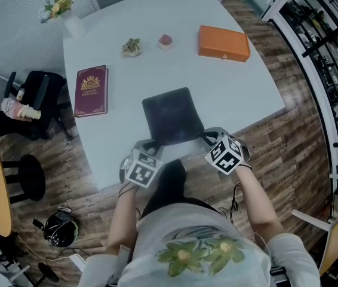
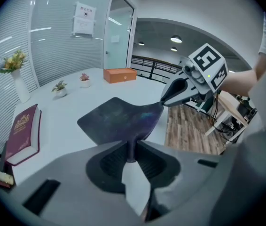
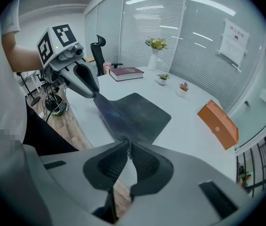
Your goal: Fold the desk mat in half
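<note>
We are standing at the near edge of the white table, and we are reaching both arms forward and down. Our left arm and our right arm are bare, bending a little at the elbow, side by side. We are holding the left gripper at the left near corner of the desk mat and the right gripper at its right near corner. The cubes with square marks are facing up at us.

The left gripper is clenching its corner, and the dark sheet is running right in between its two jaws. The right gripper is pinching the other corner the same way, with its jaws almost together and the mat squeezed between them. Both near corners are bending up off the table toward the grippers. The far part of the mat is lying flat, close to the table's near edge.

Farther away, a red book is lying on the left and an orange box is sitting on the right. A little green plant and a little pink plant are standing between them.
</note>
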### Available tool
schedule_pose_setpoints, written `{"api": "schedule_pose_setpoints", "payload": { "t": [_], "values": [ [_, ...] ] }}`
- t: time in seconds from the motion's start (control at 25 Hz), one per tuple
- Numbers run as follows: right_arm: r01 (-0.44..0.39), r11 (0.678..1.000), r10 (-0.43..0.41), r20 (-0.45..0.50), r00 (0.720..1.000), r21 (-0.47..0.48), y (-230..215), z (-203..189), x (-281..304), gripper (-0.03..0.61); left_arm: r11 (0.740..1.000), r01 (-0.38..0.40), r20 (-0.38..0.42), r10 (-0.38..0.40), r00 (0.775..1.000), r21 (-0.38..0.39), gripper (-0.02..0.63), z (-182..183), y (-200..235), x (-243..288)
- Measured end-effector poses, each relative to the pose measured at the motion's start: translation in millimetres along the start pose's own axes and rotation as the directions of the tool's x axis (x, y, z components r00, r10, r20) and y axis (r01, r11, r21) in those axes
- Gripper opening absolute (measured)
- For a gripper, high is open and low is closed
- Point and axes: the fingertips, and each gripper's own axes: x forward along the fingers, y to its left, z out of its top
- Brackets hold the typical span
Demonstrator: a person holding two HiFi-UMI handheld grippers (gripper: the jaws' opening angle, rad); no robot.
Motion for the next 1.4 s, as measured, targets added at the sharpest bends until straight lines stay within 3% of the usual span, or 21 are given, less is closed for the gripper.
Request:
{"api": "schedule_pose_setpoints", "payload": {
  "t": [0.72, 1.16, 1.4],
  "values": [
    [-0.011, 1.0, 0.009, 0.103, 0.995, 0.02, -56.1, 58.1, -6.3, 0.037, 0.995, -0.052, 0.094, 0.06, 0.994, -0.084, 0.063, 58.8, 57.7, -14.9],
    [-0.014, 1.0, 0.015, 0.111, 0.994, -0.01, -85.0, 87.3, 0.4, 0.036, 0.992, -0.067, 0.127, 0.081, 0.989, -0.109, 0.058, 84.7, 89.4, -16.5],
    [-0.012, 1.0, 0.012, 0.11, 0.994, -0.004, -93.3, 98.6, 7.2, 0.035, 0.994, -0.066, 0.116, 0.076, 0.99, -0.086, 0.058, 86.8, 98.4, -13.3]
  ]
}}
